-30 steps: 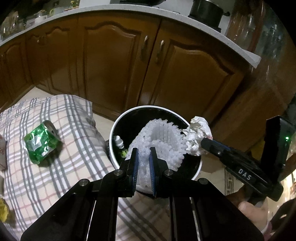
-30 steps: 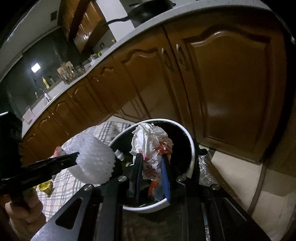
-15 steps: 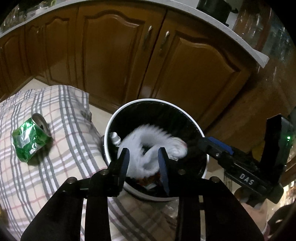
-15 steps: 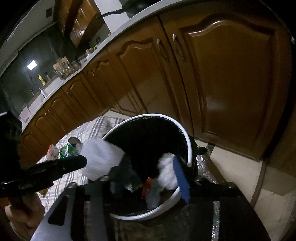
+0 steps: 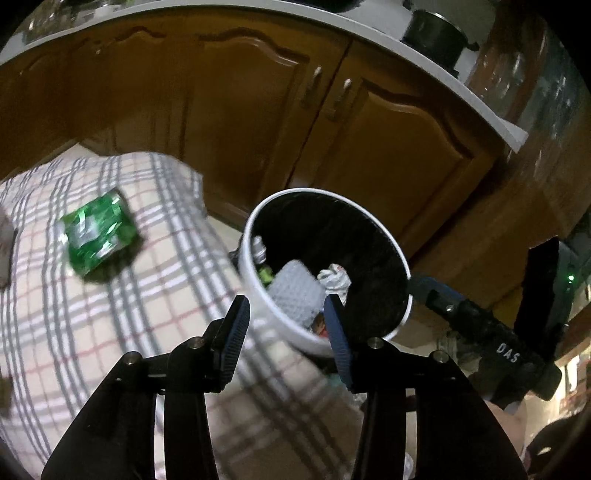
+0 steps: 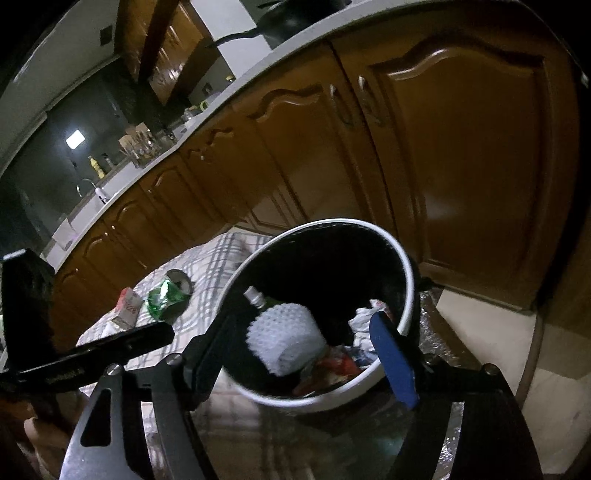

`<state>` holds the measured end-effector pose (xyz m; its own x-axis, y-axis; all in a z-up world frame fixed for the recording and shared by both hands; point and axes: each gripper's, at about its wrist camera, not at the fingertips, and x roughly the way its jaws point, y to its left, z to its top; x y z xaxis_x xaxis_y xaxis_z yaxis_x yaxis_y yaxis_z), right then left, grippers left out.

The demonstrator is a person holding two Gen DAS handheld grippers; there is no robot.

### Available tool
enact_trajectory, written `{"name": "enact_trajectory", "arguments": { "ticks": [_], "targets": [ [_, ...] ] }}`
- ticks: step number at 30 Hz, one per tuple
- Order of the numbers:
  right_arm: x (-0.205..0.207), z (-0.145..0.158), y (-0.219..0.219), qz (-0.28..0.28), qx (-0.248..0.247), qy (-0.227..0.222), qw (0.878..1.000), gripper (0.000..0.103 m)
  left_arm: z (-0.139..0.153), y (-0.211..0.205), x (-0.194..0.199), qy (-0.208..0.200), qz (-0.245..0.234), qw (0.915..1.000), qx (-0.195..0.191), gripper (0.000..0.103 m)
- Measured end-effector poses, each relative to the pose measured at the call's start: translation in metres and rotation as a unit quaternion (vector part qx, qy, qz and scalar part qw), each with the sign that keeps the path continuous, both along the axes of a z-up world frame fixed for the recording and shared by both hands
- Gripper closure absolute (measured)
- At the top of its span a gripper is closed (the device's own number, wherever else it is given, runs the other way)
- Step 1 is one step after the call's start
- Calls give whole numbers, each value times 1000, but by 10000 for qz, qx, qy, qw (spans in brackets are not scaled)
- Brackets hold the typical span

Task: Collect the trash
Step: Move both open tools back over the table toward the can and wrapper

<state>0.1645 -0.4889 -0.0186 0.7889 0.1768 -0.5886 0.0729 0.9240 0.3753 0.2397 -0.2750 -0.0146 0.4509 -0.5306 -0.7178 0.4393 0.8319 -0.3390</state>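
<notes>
Left tongs (image 5: 286, 332): opening, empty, above bin (image 5: 369, 225).
Right tongs (image 6: 306, 354): opening, empty.
Foam net (image 6: 286, 341): inside bin.
Green can (image 5: 99, 230): on checked cloth (image 5: 110, 314), left of the bin, long axis slanting; left tongs nearer.

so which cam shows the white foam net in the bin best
The right wrist view: the white foam net lies whole and unblocked inside the bin. In the left wrist view the net is greyer, partly cut off by the bin's near rim.

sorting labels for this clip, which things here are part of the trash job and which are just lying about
Job: trash bin, foam net and crumpled paper inside it, crushed green can, small carton on the checked cloth.

Lying about: black pot, cabinet doors.
</notes>
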Motion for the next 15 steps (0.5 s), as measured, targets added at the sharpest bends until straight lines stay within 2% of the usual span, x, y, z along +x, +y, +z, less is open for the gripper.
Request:
{"name": "enact_trajectory", "arguments": {
  "ticks": [7, 15],
  "targets": [
    [-12, 5, 28, 202, 75, -104, 9997, 22, -3, 47, -17, 77, 327, 9993, -139, 61],
    [-15, -2, 72, 593, 180, -9, 9981, 17, -9, 97, -37, 72, 704, 9974, -95, 61]
  ]
}}
